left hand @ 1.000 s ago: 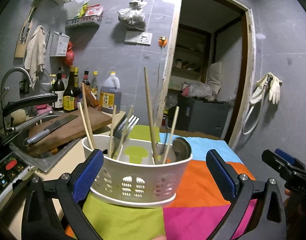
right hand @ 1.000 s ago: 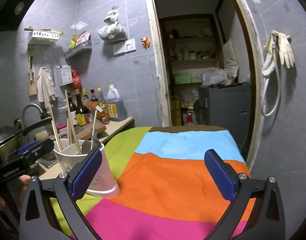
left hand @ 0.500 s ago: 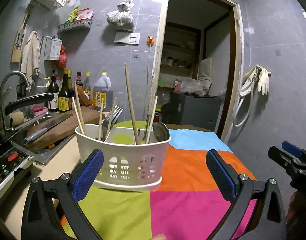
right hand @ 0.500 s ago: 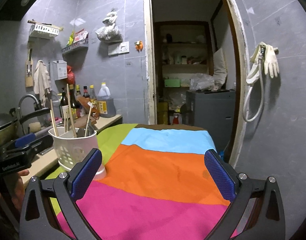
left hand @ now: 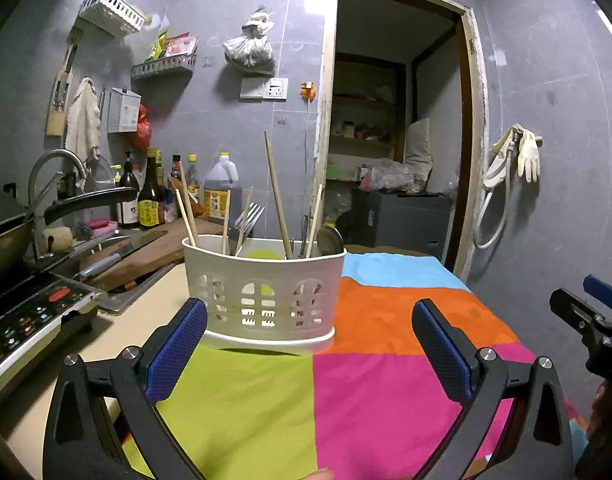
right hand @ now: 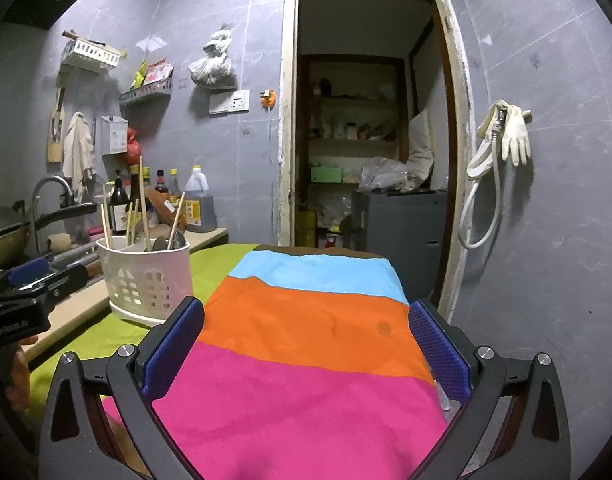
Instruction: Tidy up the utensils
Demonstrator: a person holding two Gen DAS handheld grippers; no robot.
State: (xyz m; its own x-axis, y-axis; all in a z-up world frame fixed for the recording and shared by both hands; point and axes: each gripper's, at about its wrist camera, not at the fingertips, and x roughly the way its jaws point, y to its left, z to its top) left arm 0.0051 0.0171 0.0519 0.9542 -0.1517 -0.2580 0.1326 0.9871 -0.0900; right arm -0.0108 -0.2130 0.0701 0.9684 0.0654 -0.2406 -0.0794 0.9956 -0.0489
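Both grippers, left (left hand: pixel 309 350) and right (right hand: pixel 306 352), hang wide open and empty after backing away from the utensil basket (left hand: pixel 263 294), now standing filled on the striped cloth (left hand: pixel 386 380); organizing looks finished.

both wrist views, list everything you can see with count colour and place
utensil holder: 1, white, on the cloth by the counter
chopsticks: several, wooden, upright in the holder
fork: 1, metal, in the holder
spoon: 1, metal, in the holder's right end
cloth: 1, green, blue, orange and pink, over the table
cutting board: 1, brown, across the sink
knife: 1, lying on the board
bottles: several, dark, against the wall
gloves: pale, hung right of the doorway
left gripper: open, facing the holder
right gripper: open, above the cloth
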